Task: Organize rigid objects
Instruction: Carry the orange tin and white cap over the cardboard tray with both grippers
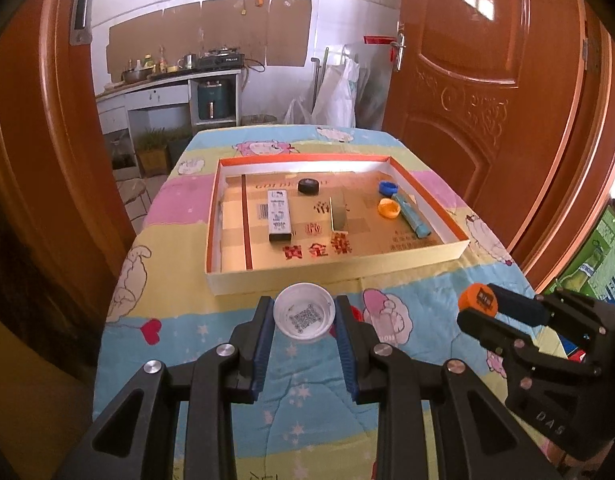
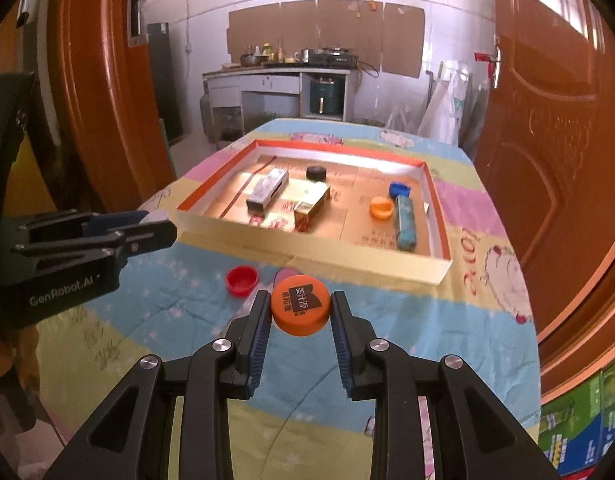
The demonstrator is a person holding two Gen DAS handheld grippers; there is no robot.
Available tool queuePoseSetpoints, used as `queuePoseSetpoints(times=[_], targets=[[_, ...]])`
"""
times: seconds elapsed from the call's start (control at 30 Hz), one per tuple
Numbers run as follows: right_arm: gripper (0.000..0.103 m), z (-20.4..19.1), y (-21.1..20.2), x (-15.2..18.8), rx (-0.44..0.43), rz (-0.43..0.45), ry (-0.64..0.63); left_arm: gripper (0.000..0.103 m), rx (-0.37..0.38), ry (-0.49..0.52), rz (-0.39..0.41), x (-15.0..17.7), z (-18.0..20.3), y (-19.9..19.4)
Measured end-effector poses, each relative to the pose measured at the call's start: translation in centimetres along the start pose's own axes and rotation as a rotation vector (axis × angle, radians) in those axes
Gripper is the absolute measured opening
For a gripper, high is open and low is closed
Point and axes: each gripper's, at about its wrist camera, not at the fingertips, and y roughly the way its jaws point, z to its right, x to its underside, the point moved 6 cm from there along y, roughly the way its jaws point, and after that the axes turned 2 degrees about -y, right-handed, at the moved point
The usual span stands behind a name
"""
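My left gripper (image 1: 303, 314) is shut on a white bottle cap (image 1: 303, 317) with a printed code inside, held just above the cloth in front of the shallow orange-rimmed box (image 1: 335, 276). My right gripper (image 2: 300, 312) is shut on an orange cap (image 2: 300, 310) with a dark label, also raised in front of the box (image 2: 307, 248). A red cap (image 2: 241, 280) lies open side up on the cloth, left of the right gripper. Each gripper shows in the other's view: the right gripper (image 1: 479, 308) and the left gripper (image 2: 155, 224).
Inside the box lie a black cap (image 1: 309, 187), a white carton (image 1: 278, 216), a gold carton (image 1: 338, 212), a blue cap (image 1: 388, 189), an orange cap (image 1: 388, 208) and a teal tube (image 1: 411, 216). Brown doors flank the patterned table.
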Motion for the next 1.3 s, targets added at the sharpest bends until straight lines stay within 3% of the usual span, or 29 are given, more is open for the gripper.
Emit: queuePoseSetpoints(times=[1.3], targets=[[0.031, 2.9, 5.4, -7.4, -0.048, 0.01, -0.016, 0.031, -0.02, -0.016, -0.017, -6.3, -0.7, 5.6]])
